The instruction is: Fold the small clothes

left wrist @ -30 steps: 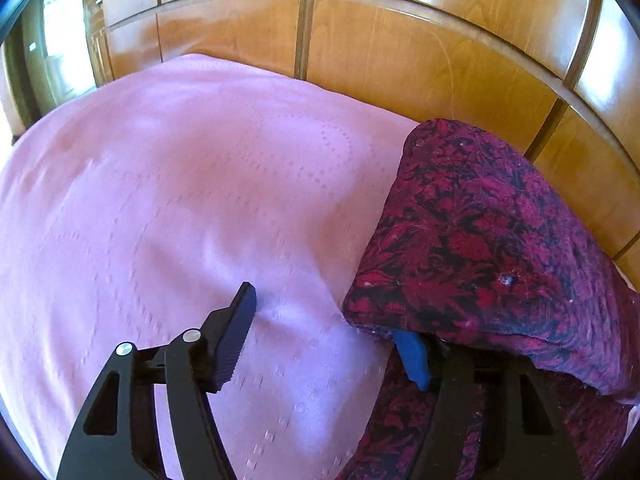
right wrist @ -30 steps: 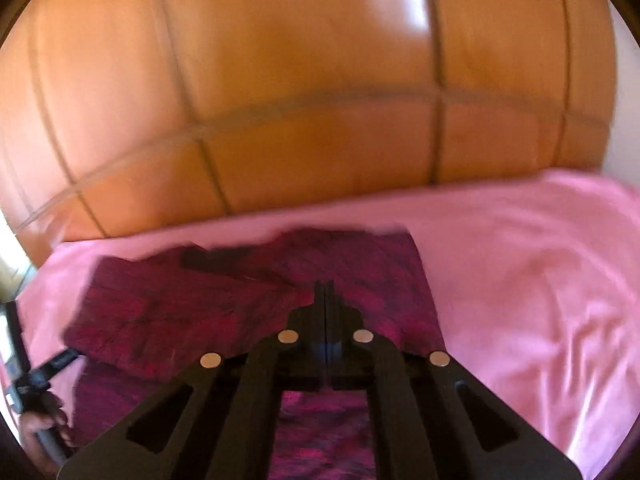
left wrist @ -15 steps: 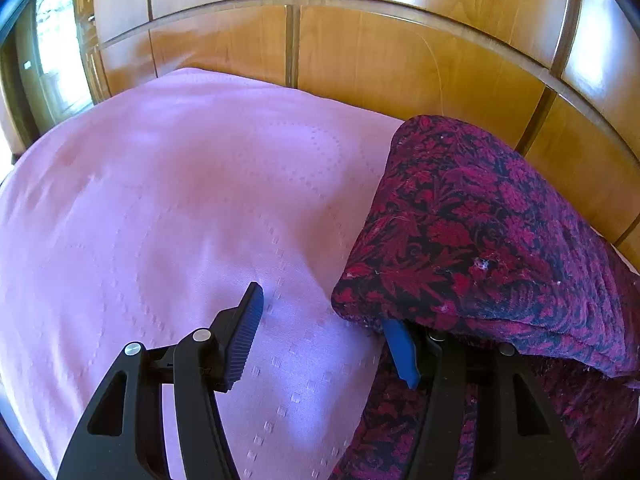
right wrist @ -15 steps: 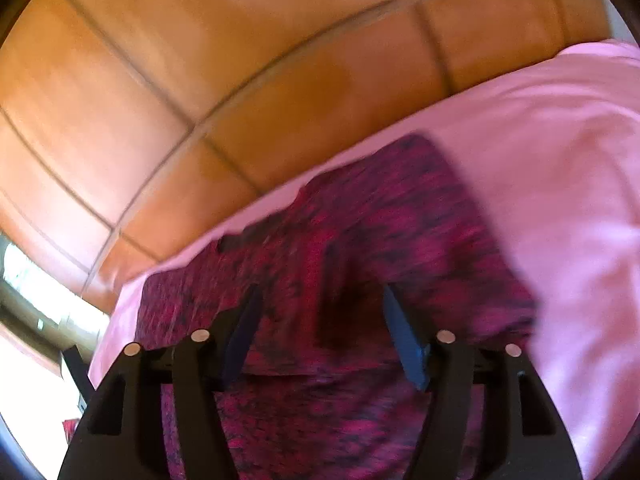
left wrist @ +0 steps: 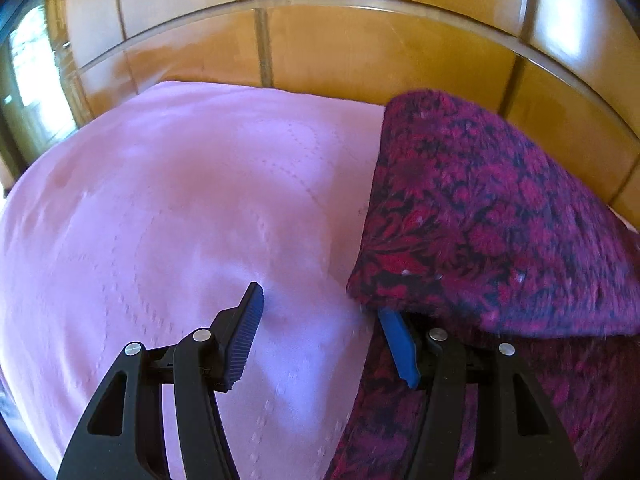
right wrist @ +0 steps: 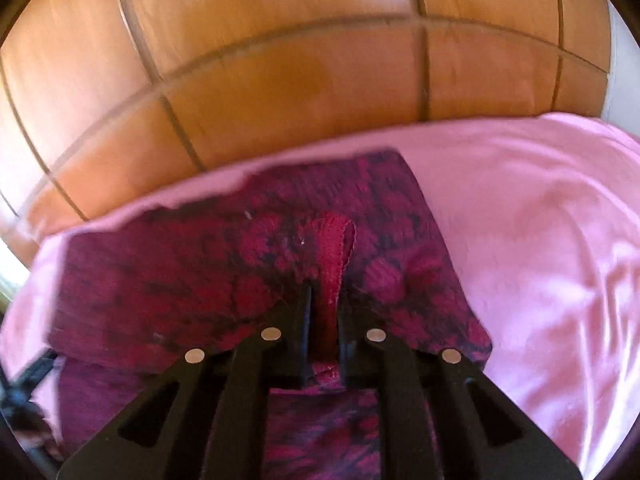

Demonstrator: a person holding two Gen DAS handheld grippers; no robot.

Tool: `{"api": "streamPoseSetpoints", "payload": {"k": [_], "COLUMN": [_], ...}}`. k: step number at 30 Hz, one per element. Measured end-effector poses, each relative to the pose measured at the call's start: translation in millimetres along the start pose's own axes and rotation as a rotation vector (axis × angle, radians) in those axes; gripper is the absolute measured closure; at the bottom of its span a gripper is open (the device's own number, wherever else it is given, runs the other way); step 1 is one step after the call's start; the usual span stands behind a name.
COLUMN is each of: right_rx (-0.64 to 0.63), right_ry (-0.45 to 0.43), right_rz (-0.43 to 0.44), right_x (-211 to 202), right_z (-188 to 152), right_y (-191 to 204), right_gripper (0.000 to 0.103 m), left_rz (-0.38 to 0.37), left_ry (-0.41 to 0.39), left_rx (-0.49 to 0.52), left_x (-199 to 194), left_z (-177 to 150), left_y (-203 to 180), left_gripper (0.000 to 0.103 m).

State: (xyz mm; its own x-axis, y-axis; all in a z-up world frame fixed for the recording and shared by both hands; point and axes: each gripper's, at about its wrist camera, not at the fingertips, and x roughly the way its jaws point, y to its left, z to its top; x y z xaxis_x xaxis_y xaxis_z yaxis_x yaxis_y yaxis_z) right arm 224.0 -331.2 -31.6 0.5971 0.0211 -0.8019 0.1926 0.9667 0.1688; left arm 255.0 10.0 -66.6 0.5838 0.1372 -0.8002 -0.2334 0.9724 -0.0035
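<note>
A dark red and black flowered garment (left wrist: 500, 220) lies on the pink bedspread (left wrist: 160, 200), with one layer folded over another. My left gripper (left wrist: 320, 302) is open at the garment's left edge. Only bedspread shows between its fingers, and the folded flap drapes over the tip of its blue-padded right finger (left wrist: 400, 352). In the right wrist view the garment (right wrist: 180, 280) spreads across the middle, and my right gripper (right wrist: 325, 296) is shut on a raised red fold of it (right wrist: 334, 248).
A glossy wooden panelled wall (right wrist: 280, 60) rises directly behind the bed. Bare pink bedspread (right wrist: 540, 220) extends right of the garment, and more lies left of it in the left wrist view. A window (left wrist: 24, 60) glows at far left.
The right gripper stood open over the garment half a second ago and has now shut on a fold, a little lower. The left gripper has rolled slightly and stays open.
</note>
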Motion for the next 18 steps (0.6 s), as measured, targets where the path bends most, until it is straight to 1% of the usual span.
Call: {"api": "streamPoseSetpoints", "payload": {"k": [1, 3, 5, 7, 8, 10, 12, 17, 18], "right_rx": [-0.002, -0.009, -0.018, -0.019, -0.015, -0.006, -0.008, -0.011, -0.013], "right_ry": [-0.008, -0.010, -0.011, -0.014, -0.015, -0.018, -0.022, -0.027, -0.028], "right_rz": [-0.003, -0.003, 0.010, 0.022, 0.026, 0.034, 0.037, 0.056, 0.057], "right_x": [-1.3, -3.5, -4.7, -4.2, -4.7, -3.9, 0.7, -1.2, -1.2], "right_z": [-2.6, -1.2, -4.0, -7.1, -6.7, -7.0, -6.7, -7.6, -7.0], "right_y": [-0.3, 4.1, 2.6, 0.5, -3.8, -6.4, -4.3, -8.5, -8.2], "right_gripper": [0.094, 0.093, 0.093, 0.093, 0.093, 0.093, 0.093, 0.093, 0.093], "left_rz": [-0.037, -0.171, -0.317, -0.396, -0.428, -0.524, -0.580, -0.665, -0.679], "left_ry": [0.016, 0.032, 0.012, 0.011, 0.025, 0.077, 0.105, 0.202, 0.224], "left_rx": [-0.007, -0.051, -0.116, -0.170, -0.191, -0.268, -0.308, -0.348, -0.373], "left_x": [-2.0, -11.3, -22.0, -23.2, -19.4, -1.0, 14.1, 60.8, 71.6], "left_z": [-1.7, -1.9, 3.6, 16.5, 23.2, 44.8, 59.8, 93.4, 98.8], "left_y": [5.3, 25.2, 50.3, 66.6, 71.1, 80.6, 77.7, 59.2, 55.4], "left_gripper": [0.049, 0.049, 0.049, 0.049, 0.049, 0.043, 0.043, 0.043, 0.043]}}
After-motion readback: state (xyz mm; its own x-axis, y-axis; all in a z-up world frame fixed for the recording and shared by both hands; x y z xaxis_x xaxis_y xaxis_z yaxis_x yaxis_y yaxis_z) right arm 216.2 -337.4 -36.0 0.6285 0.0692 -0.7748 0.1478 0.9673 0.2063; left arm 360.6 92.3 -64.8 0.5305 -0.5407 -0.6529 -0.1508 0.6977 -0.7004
